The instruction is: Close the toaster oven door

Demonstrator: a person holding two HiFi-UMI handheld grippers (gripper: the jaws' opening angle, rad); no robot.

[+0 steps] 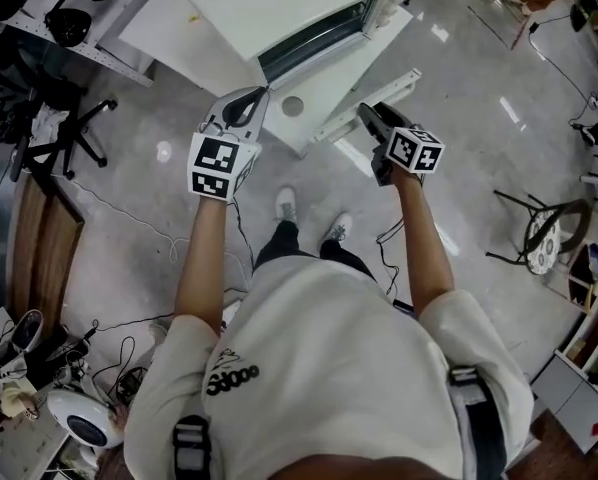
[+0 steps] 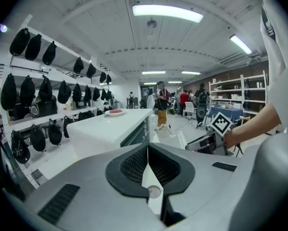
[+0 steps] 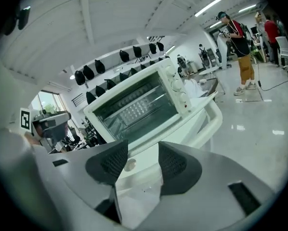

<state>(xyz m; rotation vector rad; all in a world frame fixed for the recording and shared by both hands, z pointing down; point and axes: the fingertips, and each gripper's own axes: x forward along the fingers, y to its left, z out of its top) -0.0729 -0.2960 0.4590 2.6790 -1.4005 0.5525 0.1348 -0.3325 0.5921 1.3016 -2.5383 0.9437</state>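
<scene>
A white toaster oven [image 1: 279, 13] stands on a white table [image 1: 324, 118] in front of me. In the right gripper view its glass door [image 3: 134, 109] stands upright against the oven front, with the knobs [image 3: 175, 85] to its right. My left gripper [image 1: 259, 96] hovers over the table's near left corner, and its jaws [image 2: 147, 153] are shut with nothing in them. My right gripper [image 1: 367, 113] hangs by the table's near right side, beside the white rail [image 1: 374, 96]. Its jaws [image 3: 143, 160] are open and empty, facing the oven door.
A plate [image 2: 115, 112] sits on top of the oven. Racks of dark helmets [image 2: 43, 95] line the left wall. A black chair base [image 1: 74, 143], a wooden bench [image 1: 44, 238] and floor cables lie left. A stool [image 1: 544, 233] stands right. People [image 2: 161, 102] stand far off.
</scene>
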